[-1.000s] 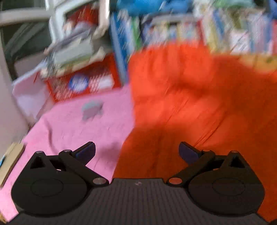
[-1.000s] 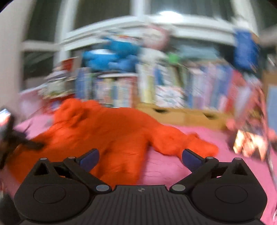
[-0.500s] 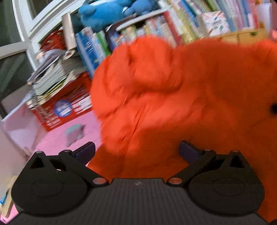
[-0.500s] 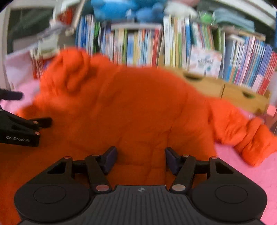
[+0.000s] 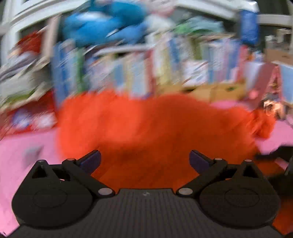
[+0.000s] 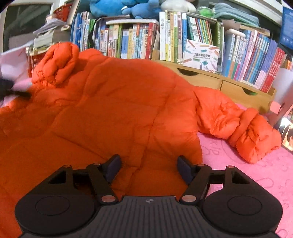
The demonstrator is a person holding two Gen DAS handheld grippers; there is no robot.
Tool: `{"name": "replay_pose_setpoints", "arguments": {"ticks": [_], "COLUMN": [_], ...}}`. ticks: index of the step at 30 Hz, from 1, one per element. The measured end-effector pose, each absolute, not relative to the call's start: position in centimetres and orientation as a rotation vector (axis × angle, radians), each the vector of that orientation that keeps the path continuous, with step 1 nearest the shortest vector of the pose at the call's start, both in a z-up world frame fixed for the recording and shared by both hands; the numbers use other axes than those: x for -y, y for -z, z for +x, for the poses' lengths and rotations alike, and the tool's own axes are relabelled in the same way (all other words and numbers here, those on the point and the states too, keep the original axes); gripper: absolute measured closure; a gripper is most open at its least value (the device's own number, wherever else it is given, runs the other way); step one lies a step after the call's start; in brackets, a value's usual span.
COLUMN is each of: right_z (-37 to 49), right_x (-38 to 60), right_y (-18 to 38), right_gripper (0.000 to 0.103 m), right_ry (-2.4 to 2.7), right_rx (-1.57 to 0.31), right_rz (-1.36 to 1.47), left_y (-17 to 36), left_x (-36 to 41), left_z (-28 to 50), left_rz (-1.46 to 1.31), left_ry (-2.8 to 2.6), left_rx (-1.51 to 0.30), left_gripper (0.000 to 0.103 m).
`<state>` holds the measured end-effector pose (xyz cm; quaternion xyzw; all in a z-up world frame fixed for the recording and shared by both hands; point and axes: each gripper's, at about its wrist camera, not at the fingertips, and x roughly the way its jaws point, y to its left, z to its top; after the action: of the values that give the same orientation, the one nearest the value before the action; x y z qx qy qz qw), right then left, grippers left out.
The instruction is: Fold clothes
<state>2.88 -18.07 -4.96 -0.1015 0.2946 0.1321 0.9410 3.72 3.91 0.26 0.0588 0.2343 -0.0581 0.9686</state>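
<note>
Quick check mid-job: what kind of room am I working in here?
Most likely a home bedroom or child's room. The orange puffer jacket lies on a pink bedspread, behind it runs a row of children's books on a low wooden shelf unit, with blue plush toys on top.

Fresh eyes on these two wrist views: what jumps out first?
The orange puffer jacket dominates, spread over the pink cover and filling the middle of both views, one bunched sleeve trailing off to the right. Behind it runs a packed row of books with blue plush toys on top. The right gripper sits low over the jacket's near part, jaws apart with fabric between them.
</note>
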Motion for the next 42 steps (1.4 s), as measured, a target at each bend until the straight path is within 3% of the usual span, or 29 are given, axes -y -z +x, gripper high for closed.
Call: {"name": "replay_pose_setpoints", "arguments": {"ticks": [5,11,18,25,30,36,38,39,42], "right_z": [3.0,3.2,3.2,2.1,4.7,12.5,14.3,14.8,14.1], "right_x": [18.2,18.4,18.2,20.0,25.0,28.2,28.3,28.5,29.1], "right_y": [5.2,5.3,5.2,3.9,1.3,1.8,3.2,4.0,5.3], "right_gripper": [0.032,0.029,0.027,0.026,0.037,0.04,0.044,0.054,0.06], "right_ry": [-0.265,-0.263,-0.259,-0.244,-0.019,0.158,0.2,0.214,0.209], "right_rx": [-0.606,-0.613,-0.619,-0.523,-0.394,-0.477,-0.534,-0.557,-0.577], "right_rz": [-0.206,-0.198,-0.19,-0.027,0.162,0.203,0.176,0.167,0.176], "left_y": [2.3,4.4,3.0,0.6,-2.0,-1.7,-1.1,-0.6,1.8], "left_x": [0.6,-6.7,-17.8,-12.2,-5.4,4.0,6.2,7.3,10.0], "left_z": [11.7,15.4,12.1,8.2,8.8,12.0,13.9,14.9,17.6], "left_rz": [0.303,0.517,0.237,0.213,0.235,0.237,0.223,0.225,0.292], "left_ry": [-0.042,-0.401,-0.533,-0.294,-0.04,0.186,0.207,0.201,0.138], "left_rx": [-0.382,-0.427,-0.541,-0.424,-0.302,-0.247,-0.266,-0.275,-0.307], "left_gripper": [0.0,0.0,0.004,0.0,0.0,0.0,0.0,0.0,0.0]}}
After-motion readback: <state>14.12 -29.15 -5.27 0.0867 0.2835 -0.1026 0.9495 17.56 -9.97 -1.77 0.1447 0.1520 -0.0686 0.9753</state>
